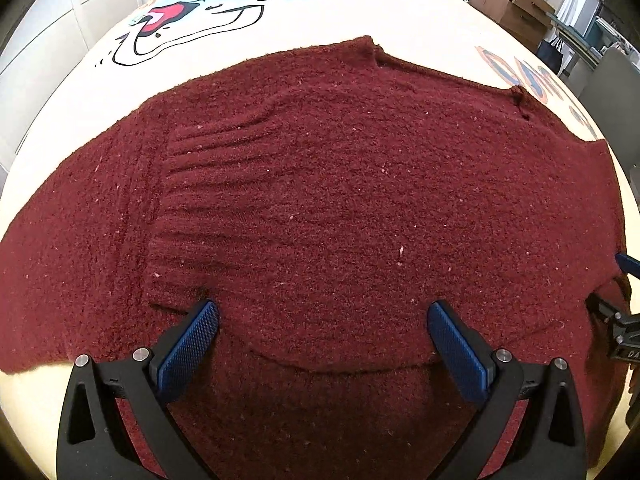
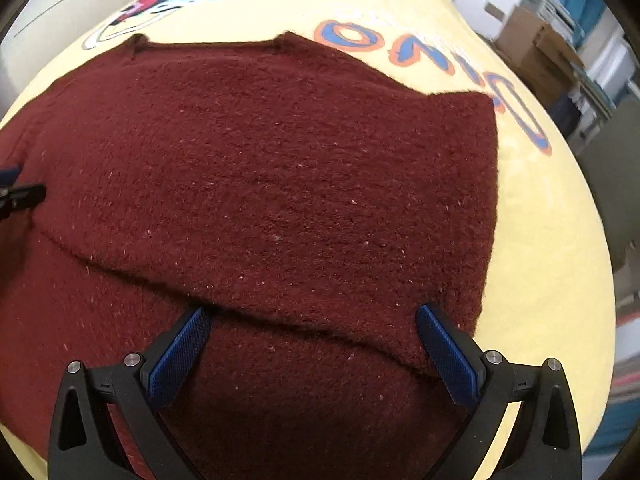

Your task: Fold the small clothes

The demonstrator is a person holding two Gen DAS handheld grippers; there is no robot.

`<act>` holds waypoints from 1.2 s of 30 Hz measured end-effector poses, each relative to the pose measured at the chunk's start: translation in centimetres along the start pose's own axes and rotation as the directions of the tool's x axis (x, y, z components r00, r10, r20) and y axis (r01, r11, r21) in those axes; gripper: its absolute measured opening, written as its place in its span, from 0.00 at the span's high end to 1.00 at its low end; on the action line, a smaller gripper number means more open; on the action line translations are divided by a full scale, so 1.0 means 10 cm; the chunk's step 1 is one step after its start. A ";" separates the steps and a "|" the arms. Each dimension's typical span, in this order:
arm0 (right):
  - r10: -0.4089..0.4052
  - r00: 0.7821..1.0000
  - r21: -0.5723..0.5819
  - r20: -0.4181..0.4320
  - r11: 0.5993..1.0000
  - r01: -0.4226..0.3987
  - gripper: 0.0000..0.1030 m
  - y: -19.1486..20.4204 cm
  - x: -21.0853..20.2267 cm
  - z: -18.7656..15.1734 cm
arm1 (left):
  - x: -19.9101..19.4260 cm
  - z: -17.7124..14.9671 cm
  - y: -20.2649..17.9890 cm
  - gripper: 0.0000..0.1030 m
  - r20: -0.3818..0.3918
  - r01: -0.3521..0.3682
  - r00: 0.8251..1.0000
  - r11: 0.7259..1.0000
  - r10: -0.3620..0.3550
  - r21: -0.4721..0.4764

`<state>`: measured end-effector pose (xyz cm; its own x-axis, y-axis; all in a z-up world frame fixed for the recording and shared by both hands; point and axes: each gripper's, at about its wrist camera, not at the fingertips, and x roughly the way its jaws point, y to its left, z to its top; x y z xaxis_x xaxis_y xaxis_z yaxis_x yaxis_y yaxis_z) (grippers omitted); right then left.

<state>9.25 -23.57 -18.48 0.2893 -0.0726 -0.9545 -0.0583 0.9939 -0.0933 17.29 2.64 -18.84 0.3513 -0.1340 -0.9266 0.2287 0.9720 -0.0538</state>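
A dark red knitted sweater (image 1: 320, 200) lies flat on the yellow printed cloth (image 1: 360, 12), with a sleeve folded across its body; the ribbed cuff (image 1: 208, 152) lies at the left. My left gripper (image 1: 323, 320) is open just above the sweater, over a folded edge. My right gripper (image 2: 314, 326) is open over the folded edge near the sweater (image 2: 280, 180)'s right side. The right gripper's tip shows at the right edge of the left wrist view (image 1: 618, 320). Nothing is held.
The yellow cloth (image 2: 540, 260) with cartoon prints covers the table, whose right edge is close. Cardboard boxes (image 2: 536, 48) and a wooden cabinet (image 1: 508, 4) stand beyond the right side. White cupboard doors (image 1: 44, 32) are at the left.
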 end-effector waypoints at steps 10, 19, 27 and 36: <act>-0.017 0.995 0.098 0.094 0.995 0.008 0.01 -0.05 -0.65 -0.07 | -0.48 0.05 0.48 0.01 -0.013 0.031 0.999 0.991 -0.033 -0.130; -0.023 0.990 0.116 0.142 0.993 0.006 0.01 0.01 -1.00 -0.20 | -1.08 -0.18 1.37 0.01 0.000 -0.068 0.997 0.952 0.071 -0.300; 0.003 0.990 0.141 0.139 0.990 -0.023 0.00 0.08 -1.02 -0.26 | -1.32 -0.51 2.15 0.01 -0.004 -0.113 0.992 0.855 0.129 -0.506; 0.006 0.991 0.201 0.136 0.979 -0.034 0.01 -0.01 -1.02 -0.28 | -1.24 -0.84 2.83 0.01 -0.052 -0.100 0.995 0.713 0.090 -0.694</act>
<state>3.68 -23.20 -9.55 0.4166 -0.0546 -0.9074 0.1251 0.9921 -0.0023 11.80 33.41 -12.02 0.3231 -0.0359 -0.9457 -0.5022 0.8405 -0.2035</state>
